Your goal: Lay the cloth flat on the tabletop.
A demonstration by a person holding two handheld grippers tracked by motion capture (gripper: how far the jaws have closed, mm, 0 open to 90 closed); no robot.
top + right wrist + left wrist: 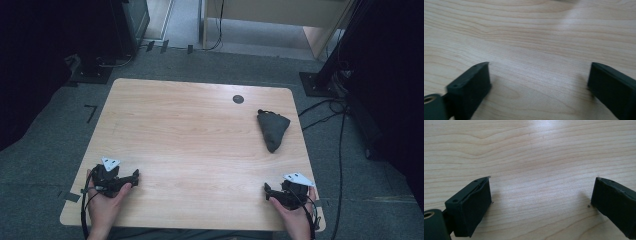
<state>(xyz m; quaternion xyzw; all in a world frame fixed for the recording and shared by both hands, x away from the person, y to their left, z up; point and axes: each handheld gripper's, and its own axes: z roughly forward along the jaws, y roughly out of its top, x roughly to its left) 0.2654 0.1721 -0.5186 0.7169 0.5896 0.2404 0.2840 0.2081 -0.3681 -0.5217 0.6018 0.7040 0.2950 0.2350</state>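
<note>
Near edge first: left claw [134,175] sits at the near-left corner of the worktop [200,145], held in a hand [104,207], jaws wide with nothing between them. The left gripper view confirms it: both black pads apart, bare wood grain in the gap. Right claw [267,191] sits at the near-right corner in the other hand [296,220], jaws also wide and empty; the right gripper view gives the same picture, slightly blurred. Both claws point inward toward each other, low over the wood.

Farther out, near the right edge toward the far-right corner: a dark grey cloth [272,129], bunched into a rough wedge, lying loose, well apart from both claws. It is the nearest thing to the right claw and looks like the item to be handled. Just beyond it, near the far edge, a small round black cap [238,99] set into the wood.

Progress, as I judge it: nothing started. Cloth untouched and still crumpled, no grip made. Everything is left: reach, grasp, whatever handling follows.
</note>
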